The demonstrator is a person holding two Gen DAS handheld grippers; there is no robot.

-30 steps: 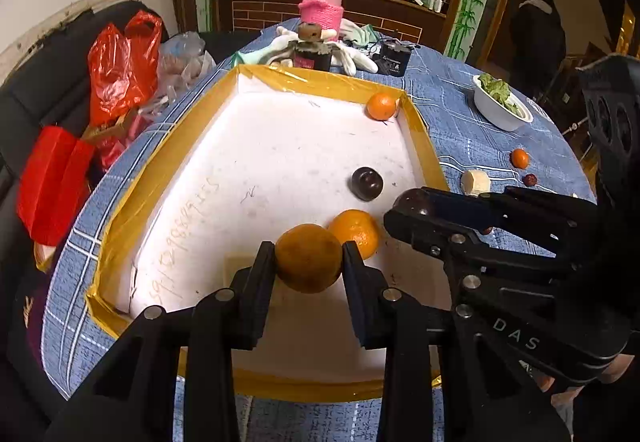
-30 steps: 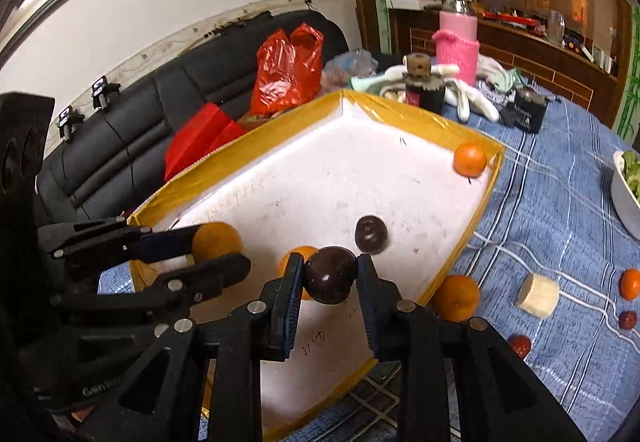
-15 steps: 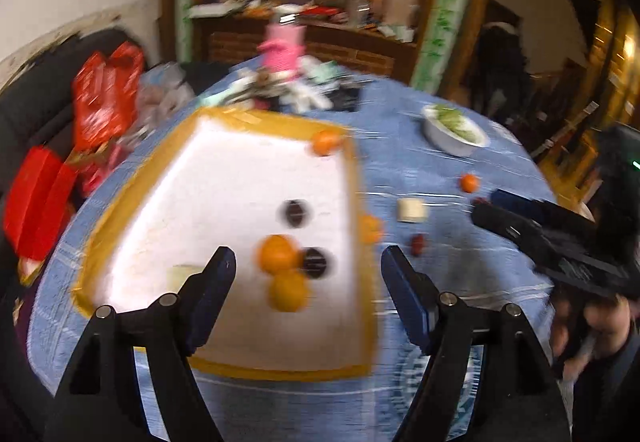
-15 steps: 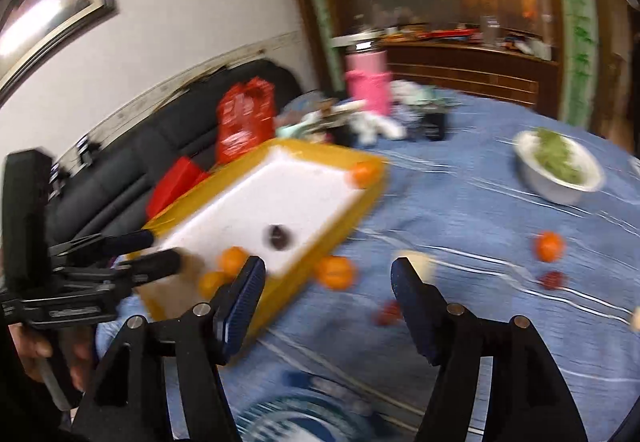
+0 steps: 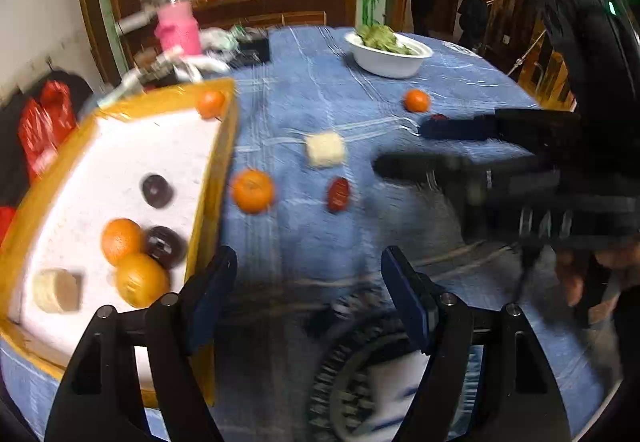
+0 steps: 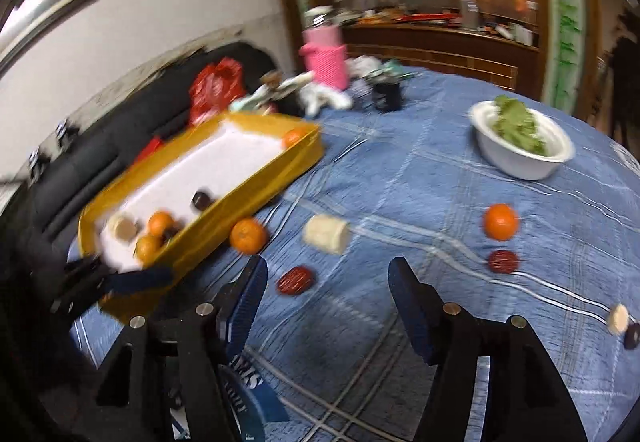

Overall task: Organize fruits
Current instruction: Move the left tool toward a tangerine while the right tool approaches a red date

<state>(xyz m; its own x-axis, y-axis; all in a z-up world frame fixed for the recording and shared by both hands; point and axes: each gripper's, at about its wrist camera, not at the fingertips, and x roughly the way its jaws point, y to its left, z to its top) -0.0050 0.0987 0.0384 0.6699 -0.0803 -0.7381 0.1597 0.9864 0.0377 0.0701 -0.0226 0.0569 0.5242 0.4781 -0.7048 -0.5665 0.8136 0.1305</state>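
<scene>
1. Left wrist view: a shallow yellow-rimmed tray with a white floor (image 5: 224, 145) lies at the left on the desk covered with a blue checked cloth (image 5: 360, 81).
2. In the tray's near end two orange tangerines (image 5: 132, 262) touch a dark round plum (image 5: 164, 246); a pale cut banana piece (image 5: 56, 290) lies beside them, a second dark plum (image 5: 157, 190) further in, and one more tangerine (image 5: 210, 102) in the far corner.
3. On the cloth just outside the tray wall sit a loose tangerine (image 5: 253, 190), a red date (image 5: 338, 193) and a pale banana chunk (image 5: 325, 149); a white bowl of green leaves (image 5: 386, 59) stands well beyond.
4. The left gripper (image 5: 308, 278) stands wide over bare cloth, holding and touching nothing.
5. Right wrist view: the same tray (image 6: 256, 177) sits at the left, with the loose tangerine (image 6: 248, 236) against its outer wall.
6. The banana chunk (image 6: 326, 234), a far tangerine (image 6: 500, 222) and a second red date (image 6: 502, 261) lie apart on the cloth.
7. The right gripper (image 6: 326, 284) is well open and closing, empty; the near red date (image 6: 295, 280) lies just beyond its left finger, untouched.
8. The picture is motion-blurred.
</scene>
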